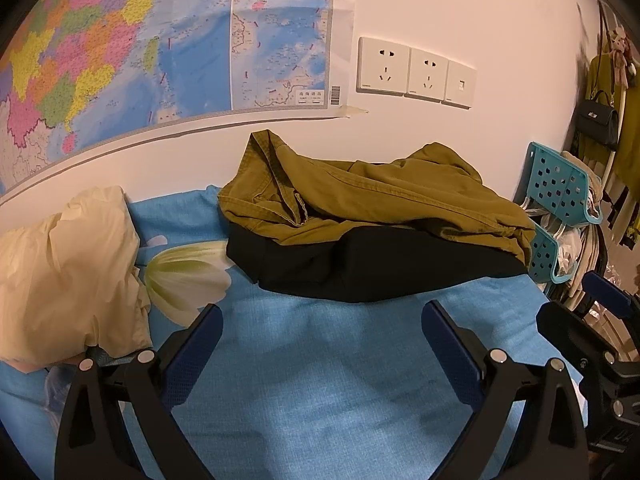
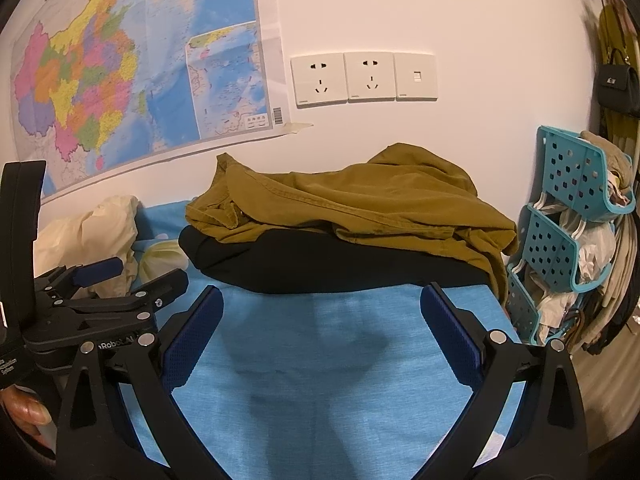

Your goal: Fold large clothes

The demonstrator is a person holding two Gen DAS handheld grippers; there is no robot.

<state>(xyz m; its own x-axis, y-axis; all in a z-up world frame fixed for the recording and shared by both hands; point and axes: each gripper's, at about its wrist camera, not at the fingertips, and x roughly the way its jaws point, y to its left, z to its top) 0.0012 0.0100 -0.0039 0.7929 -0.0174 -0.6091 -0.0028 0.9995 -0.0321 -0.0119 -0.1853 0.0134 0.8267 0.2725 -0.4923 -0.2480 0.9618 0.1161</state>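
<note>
While both my left gripper [image 1: 322, 322] and right gripper [image 2: 322, 306] hover spread and empty, the olive garment [image 1: 372, 196] lies crumpled, unfolded, atop the black one [image 1: 384, 268] at the bed's [image 1: 320, 380] far side.

Olive garment [image 1: 372, 192], black garment [image 1: 384, 268]

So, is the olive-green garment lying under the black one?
No, the olive-green garment lies crumpled on top of the black garment, which rests on the blue sheet.
</note>
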